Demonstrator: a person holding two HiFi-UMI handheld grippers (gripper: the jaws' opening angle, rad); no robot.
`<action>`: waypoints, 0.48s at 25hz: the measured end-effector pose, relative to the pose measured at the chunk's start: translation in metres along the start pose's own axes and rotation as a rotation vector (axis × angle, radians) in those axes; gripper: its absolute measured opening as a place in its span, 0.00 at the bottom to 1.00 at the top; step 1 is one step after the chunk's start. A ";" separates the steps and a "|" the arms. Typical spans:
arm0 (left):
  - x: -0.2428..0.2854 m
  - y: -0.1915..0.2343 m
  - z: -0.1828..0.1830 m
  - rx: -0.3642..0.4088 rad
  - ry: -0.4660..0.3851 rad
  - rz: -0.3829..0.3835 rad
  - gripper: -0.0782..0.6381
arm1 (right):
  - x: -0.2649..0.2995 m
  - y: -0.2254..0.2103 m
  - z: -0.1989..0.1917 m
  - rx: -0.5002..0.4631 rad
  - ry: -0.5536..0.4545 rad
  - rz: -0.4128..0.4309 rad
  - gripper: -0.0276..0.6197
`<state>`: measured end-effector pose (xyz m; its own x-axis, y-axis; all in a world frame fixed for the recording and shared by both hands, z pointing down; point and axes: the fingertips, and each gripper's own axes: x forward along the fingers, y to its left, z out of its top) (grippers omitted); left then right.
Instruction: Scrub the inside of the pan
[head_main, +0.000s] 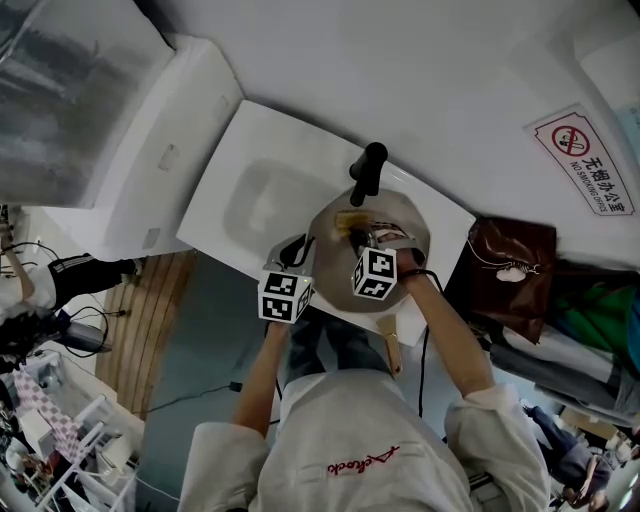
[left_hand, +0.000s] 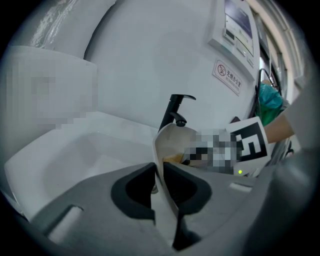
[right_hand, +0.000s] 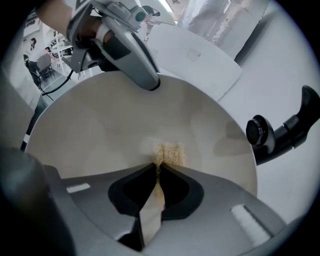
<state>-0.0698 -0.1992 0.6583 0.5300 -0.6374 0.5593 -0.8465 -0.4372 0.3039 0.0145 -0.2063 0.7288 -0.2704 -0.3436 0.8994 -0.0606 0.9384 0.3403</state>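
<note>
Pinched edge-on between the jaws of the left gripper (left_hand: 159, 175): rim of one cream-coloured round pan (right_hand: 100, 125). Clamped in the jaws of the right gripper (right_hand: 157, 172): one yellow scrub sponge (right_hand: 169, 153), tip pressed to the pan's inside just ahead. Probably stiff, light, slick when wet; best gripped at the rim. One black tap (right_hand: 285, 130) beyond, rightward.

I seem to be working in a washroom corner of a cluttered workspace: a white sink (head_main: 255, 200), a black faucet (head_main: 366, 172), and a no-smoking sign (head_main: 582, 160) on the wall.
</note>
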 end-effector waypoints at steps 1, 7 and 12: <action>0.000 0.000 0.000 0.000 0.000 0.000 0.18 | -0.001 0.003 -0.001 -0.002 0.002 0.005 0.09; 0.000 0.000 0.000 0.000 -0.003 0.001 0.18 | -0.004 0.021 -0.002 -0.007 0.000 0.022 0.09; 0.001 0.000 0.001 0.002 -0.003 0.000 0.18 | -0.008 0.036 -0.002 -0.013 0.005 0.043 0.09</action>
<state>-0.0693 -0.2000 0.6581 0.5303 -0.6395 0.5566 -0.8463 -0.4387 0.3023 0.0164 -0.1700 0.7339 -0.2679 -0.3035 0.9144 -0.0364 0.9516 0.3051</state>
